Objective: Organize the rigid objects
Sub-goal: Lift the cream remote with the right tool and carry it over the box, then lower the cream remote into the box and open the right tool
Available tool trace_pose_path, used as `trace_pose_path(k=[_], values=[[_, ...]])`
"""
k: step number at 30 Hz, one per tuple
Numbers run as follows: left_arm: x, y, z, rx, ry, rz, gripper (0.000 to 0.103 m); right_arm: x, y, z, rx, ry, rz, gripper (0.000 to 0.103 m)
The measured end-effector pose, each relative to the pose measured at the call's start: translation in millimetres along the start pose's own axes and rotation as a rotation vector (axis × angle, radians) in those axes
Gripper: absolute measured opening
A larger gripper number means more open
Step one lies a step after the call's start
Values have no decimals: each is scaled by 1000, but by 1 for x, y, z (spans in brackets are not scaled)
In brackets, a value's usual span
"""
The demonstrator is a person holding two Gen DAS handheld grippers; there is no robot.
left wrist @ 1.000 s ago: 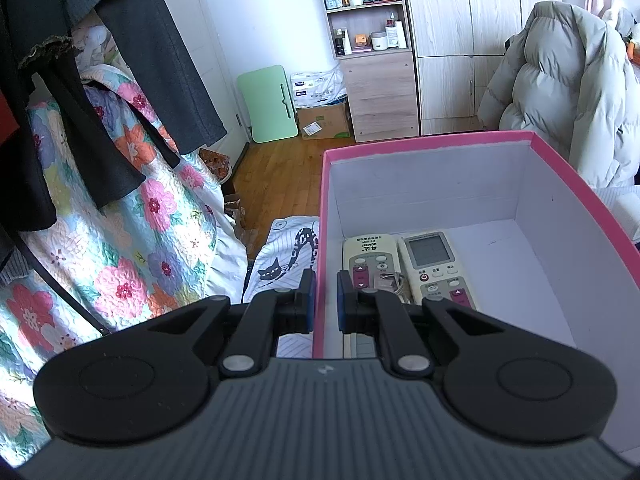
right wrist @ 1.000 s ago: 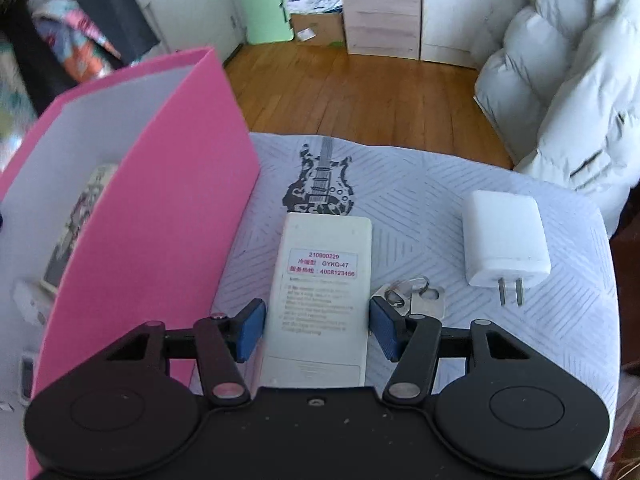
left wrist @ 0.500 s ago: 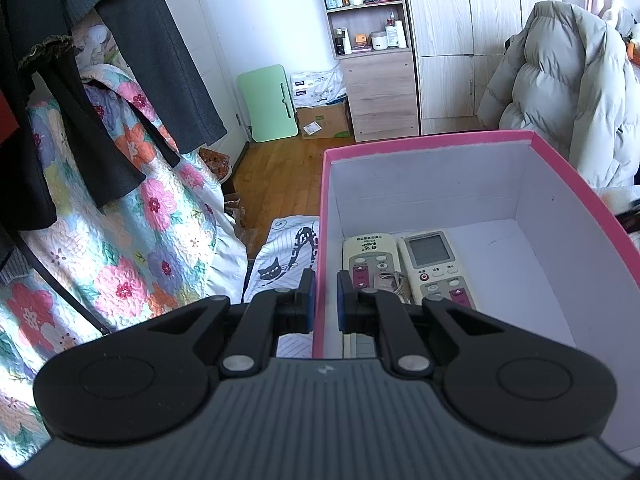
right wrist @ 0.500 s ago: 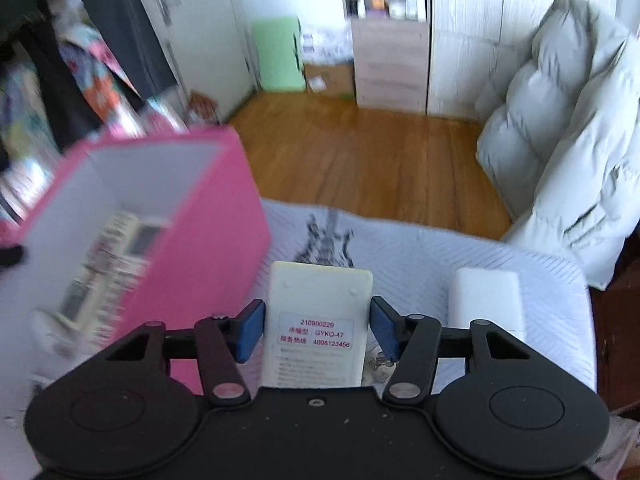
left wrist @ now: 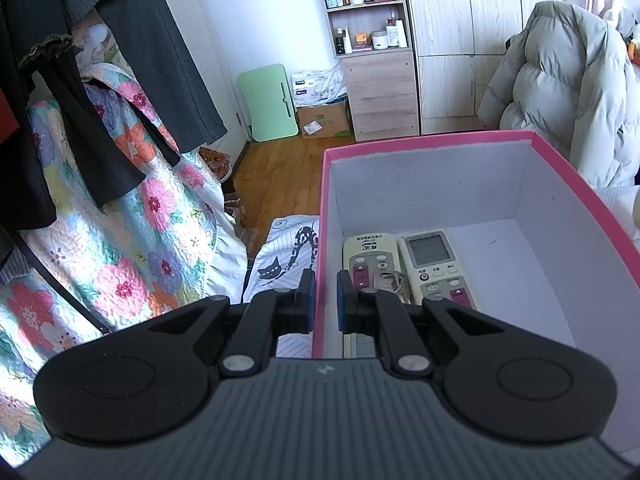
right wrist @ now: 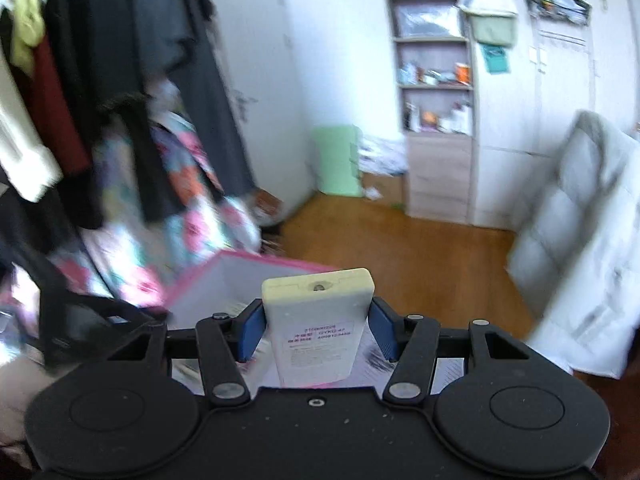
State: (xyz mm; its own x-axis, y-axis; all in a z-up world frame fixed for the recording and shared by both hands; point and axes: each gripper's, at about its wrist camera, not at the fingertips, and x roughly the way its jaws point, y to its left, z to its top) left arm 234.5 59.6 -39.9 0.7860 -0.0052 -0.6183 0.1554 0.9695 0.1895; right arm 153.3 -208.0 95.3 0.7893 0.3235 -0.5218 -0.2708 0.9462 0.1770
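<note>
since a second ago the right gripper (right wrist: 318, 332) has lifted the cream remote (right wrist: 318, 330) off the patterned white cloth (right wrist: 376, 356); it was lying flat there beside a white charger, now it is carried label side up with its front end pointing into the room. right pads (right wrist: 252, 330) pinch its two long sides. right view is motion-blurred.

pink box (left wrist: 560, 168), white inside, sits unchanged. left gripper (left wrist: 325, 300) unchanged too: nearly closed, clamped across the box's left wall near the near corner, one blue pad (left wrist: 307, 294) outside, the other inside.

box floor: two remotes side by side against the left wall, face up. beige remote (left wrist: 366, 256) nearest the wall, white remote with screen (left wrist: 434, 262) touching its right side. small pale item with wire loops (left wrist: 390, 280) lies across their seam. right half of the floor shows bare white card.

in the right view the box's far pink rim (right wrist: 276, 260) shows just beyond and left of the carried remote.

surface: white cloth with cat print (left wrist: 288, 256) runs under the box's left edge.

room: floral quilt (left wrist: 132, 240) and dark hanging clothes (left wrist: 100, 80) at left, wood floor (left wrist: 280, 176), green folding board (left wrist: 268, 106) leaning on the wall, cardboard carton (left wrist: 324, 122), shelf unit with bottles (left wrist: 364, 36), pale wardrobe doors (left wrist: 480, 20), grey puffer coat (left wrist: 560, 92) at right.
</note>
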Motion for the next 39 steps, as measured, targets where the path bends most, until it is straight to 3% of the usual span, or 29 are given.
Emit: trace_pose_path(k=[4, 7, 14, 16, 19, 21, 27, 35, 39], values=[[0, 4, 0, -14, -2, -11, 9, 19, 21, 10, -53, -20, 69, 61], [0, 5, 0, -10, -1, -7, 9, 56, 33, 10, -96, 0, 102, 61], [1, 9, 1, -17, -1, -13, 9, 148, 51, -1, -242, 75, -53, 61], [1, 9, 1, -13, -1, -13, 9, 167, 46, -5, -226, 136, -40, 61], [2, 8, 1, -9, 0, -16, 9, 170, 37, -13, -175, 147, -24, 61], [2, 8, 1, -8, 1, -14, 9, 170, 39, -21, -212, 211, -53, 61], [2, 7, 0, -15, 1, -19, 9, 144, 52, -38, -278, 263, -77, 61], [2, 5, 0, -7, 3, -9, 9, 139, 88, -58, -402, 317, -190, 60], [3, 4, 0, -7, 5, -8, 9, 150, 83, -55, -353, 333, -184, 55]])
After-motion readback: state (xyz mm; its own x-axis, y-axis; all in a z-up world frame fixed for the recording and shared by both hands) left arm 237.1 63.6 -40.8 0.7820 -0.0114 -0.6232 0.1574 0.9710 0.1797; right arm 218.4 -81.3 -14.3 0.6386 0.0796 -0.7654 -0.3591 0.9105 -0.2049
